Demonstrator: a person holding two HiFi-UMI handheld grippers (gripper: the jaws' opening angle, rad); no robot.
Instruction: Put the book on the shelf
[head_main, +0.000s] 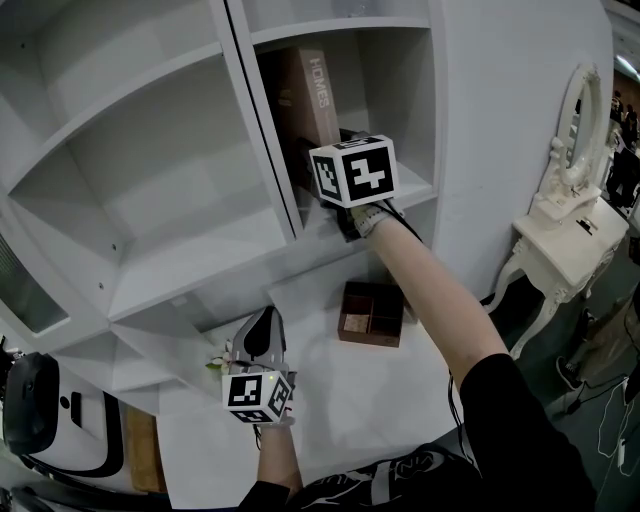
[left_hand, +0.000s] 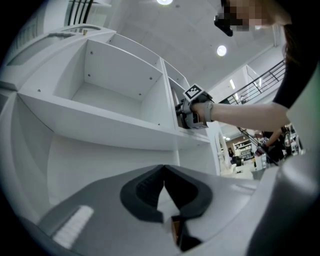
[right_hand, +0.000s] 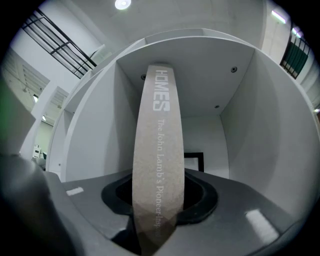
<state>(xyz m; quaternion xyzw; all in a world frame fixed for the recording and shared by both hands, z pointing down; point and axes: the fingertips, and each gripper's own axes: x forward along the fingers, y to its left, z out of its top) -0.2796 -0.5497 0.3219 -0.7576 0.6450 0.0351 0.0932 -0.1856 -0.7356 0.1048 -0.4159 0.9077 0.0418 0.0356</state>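
The book (right_hand: 159, 150) looks like a stiff hardback, probably weighty, with a slightly slick cover. It is upright inside the shelf's right compartment (head_main: 410, 110). The best hold seems low on the spine, where the right gripper's (head_main: 335, 190) fingers are clamped. A small dark frame (right_hand: 195, 161) sits behind it. The left gripper (left_hand: 165, 192), fingers together and empty, hovers over the bench (head_main: 400, 400) left of a divided brown box (head_main: 372, 312), contents unclear.

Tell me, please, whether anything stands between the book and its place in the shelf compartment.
Nothing visible does. The book is upright inside the shelf compartment already, its spine between the jaws of the right gripper. Only a small dark frame sits at the back, right of the book, apparently clear of it.
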